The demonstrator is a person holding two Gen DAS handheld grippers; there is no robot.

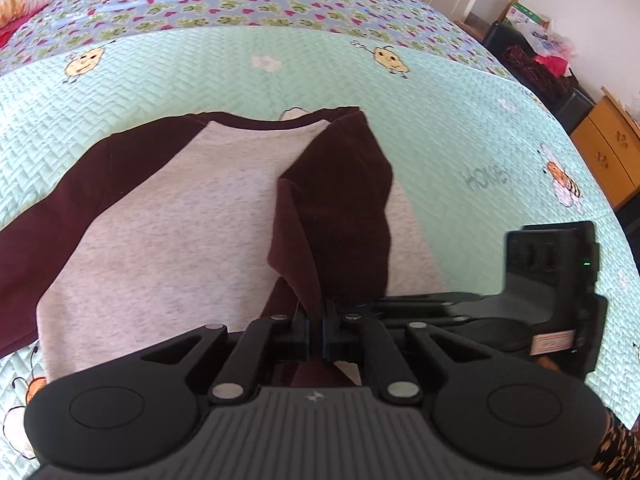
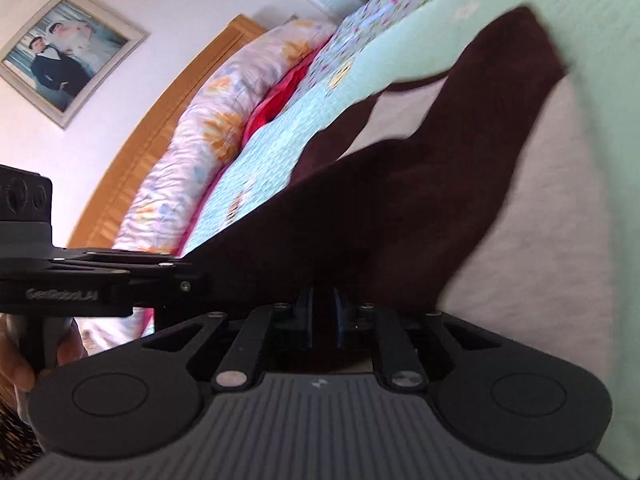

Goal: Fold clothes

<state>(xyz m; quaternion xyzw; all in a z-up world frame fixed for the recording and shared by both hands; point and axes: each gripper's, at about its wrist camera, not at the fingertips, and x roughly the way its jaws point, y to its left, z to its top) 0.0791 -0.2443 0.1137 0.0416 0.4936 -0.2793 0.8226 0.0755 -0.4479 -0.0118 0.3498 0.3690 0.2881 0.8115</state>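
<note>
Sleeve-folding is the step in hand on a mint-green quilted bedspread (image 1: 460,128), where a grey sweatshirt (image 1: 168,232) with maroon raglan sleeves lies flat, collar pointing away from the left wrist camera. The garment's right-hand maroon sleeve (image 1: 344,200) is already drawn inward across the grey body, its lower end rising into the left gripper (image 1: 316,320), whose jaws are pinched tight on the fabric. The right gripper (image 2: 323,316) sits just beside it, reaching in from the side; its blue-lined jaws stand a little apart with dark cloth lying between them, though the blurred right wrist view does not show the pads pressing on it, so it reads as loosened rather than gripping. The opposite sleeve (image 1: 52,208) lies spread outward over the bedspread, not yet folded. By this reading the task is in its early part: one sleeve brought over, the other sleeve and the body folds yet to come. The next move likely calls for laying the held cuff down straight along the torso, without dragging the grey panel into wrinkles, before releasing. The soft knit looks limp and prone to bunching where the sleeve creases. A floral pillow (image 2: 208,120) and wooden headboard (image 2: 160,120) edge the bed.
</note>
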